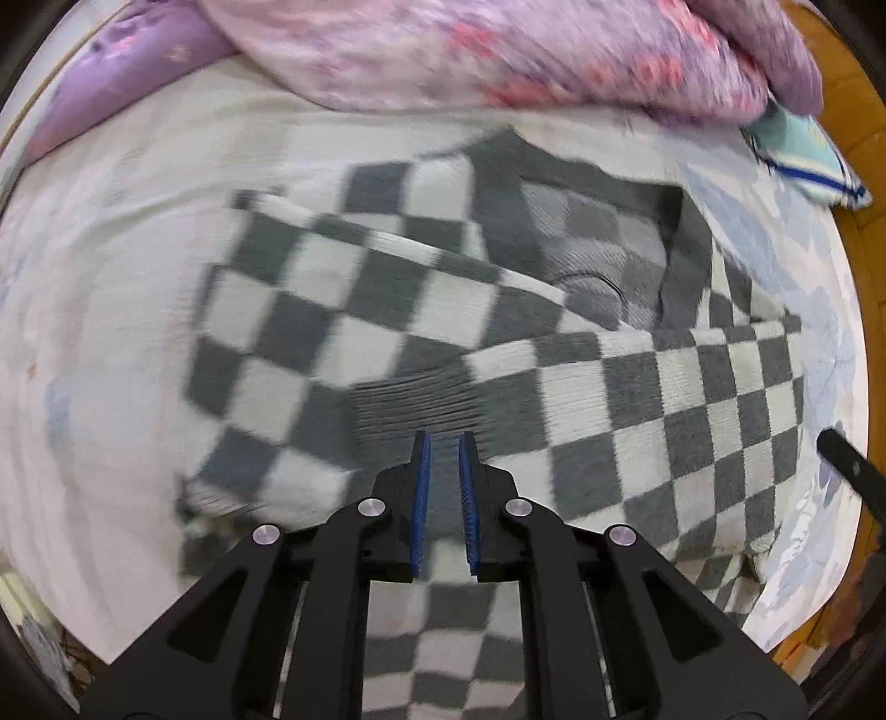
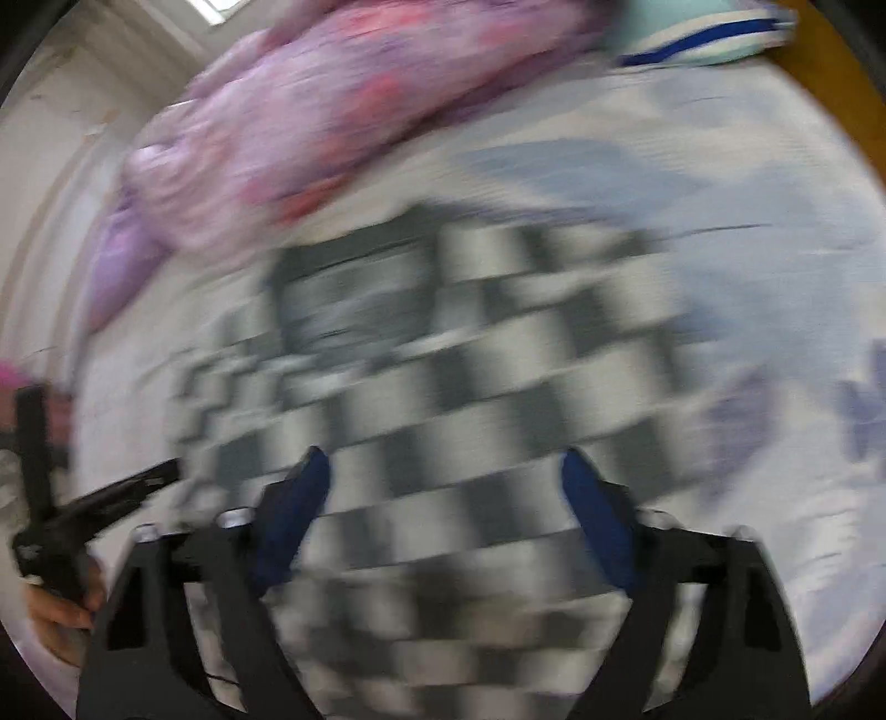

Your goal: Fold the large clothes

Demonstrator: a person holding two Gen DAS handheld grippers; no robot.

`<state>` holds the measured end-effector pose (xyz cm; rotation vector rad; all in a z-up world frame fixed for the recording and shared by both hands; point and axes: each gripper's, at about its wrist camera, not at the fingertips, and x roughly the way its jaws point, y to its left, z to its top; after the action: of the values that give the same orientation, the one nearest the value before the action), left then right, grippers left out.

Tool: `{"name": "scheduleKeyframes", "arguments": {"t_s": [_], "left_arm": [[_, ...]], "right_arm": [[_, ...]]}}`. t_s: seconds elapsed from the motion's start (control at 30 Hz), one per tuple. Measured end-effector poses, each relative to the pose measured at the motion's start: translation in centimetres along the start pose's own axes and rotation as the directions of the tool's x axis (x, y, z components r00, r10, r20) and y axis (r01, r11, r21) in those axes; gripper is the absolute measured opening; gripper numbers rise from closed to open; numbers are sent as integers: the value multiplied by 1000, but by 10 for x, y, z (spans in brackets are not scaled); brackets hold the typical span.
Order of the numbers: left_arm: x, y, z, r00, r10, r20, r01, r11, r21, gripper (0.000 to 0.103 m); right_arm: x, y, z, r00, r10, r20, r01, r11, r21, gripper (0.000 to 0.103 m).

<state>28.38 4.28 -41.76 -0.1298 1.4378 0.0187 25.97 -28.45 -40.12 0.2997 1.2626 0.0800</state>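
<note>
The checkered sweater (image 1: 498, 343) lies spread on the bed sheet (image 1: 111, 288), one sleeve folded across its body, probably to narrow it for folding (a floral quilt (image 1: 498, 50) is bunched beyond). The left gripper (image 1: 443, 443) points down over the sleeve's ribbed cuff, jaws slightly apart, gripping nothing. The right gripper (image 2: 446, 471) hovers wide open above the sweater, empty.

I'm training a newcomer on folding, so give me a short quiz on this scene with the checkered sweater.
1. True or false: the sweater lies on the bed.
2. Which stands wider open, the left gripper or the right gripper?
3. The quilt beyond the sweater is: A pink floral, B plain green, C black.
Key: 1 true; 2 right gripper; 3 A.
</note>
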Motion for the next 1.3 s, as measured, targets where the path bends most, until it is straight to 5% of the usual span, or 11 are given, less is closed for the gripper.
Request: {"name": "scheduleKeyframes", "arguments": {"t_s": [0.1,0.33,0.47,0.57,0.77,0.9,0.97,1.07,1.17,1.23,1.3], "left_arm": [[40,-13,9,998,18,-59,-18,1000,4,12],[70,-13,20,996,22,-87,-24,999,-26,11],[75,-11,23,996,22,-83,-24,999,-23,11],[73,-13,23,995,45,-89,-46,999,-15,11],[55,-5,-6,992,59,-114,-63,997,-33,16],[56,3,-24,993,56,-108,-60,998,-34,18],[49,0,-25,987,104,-122,-104,995,9,18],[56,-1,-28,987,108,-123,-105,994,24,20],[45,0,-25,986,118,-116,-116,993,22,23],[33,3,-30,987,121,-107,-118,993,29,38],[23,4,-36,987,117,-107,-114,993,32,38]], "right_arm": [[33,-39,12,997,-62,-38,63,998,18,4],[101,-69,86,995,-83,-49,82,996,-18,0],[128,-94,106,988,29,-150,-14,995,98,1],[109,-100,88,981,23,-191,-3,995,105,1],[58,-82,-28,932,-11,-362,14,1000,4,1],[58,-81,-80,893,-82,-442,84,996,-15,1],[53,-78,-93,895,-5,-445,11,1000,12,0],[73,-93,-116,870,-33,-492,77,995,69,1],[46,-90,-105,913,16,-407,35,992,118,2],[17,-83,-95,939,33,-342,9,993,121,6],[-4,-78,-90,949,42,-312,-4,993,119,19]]}}
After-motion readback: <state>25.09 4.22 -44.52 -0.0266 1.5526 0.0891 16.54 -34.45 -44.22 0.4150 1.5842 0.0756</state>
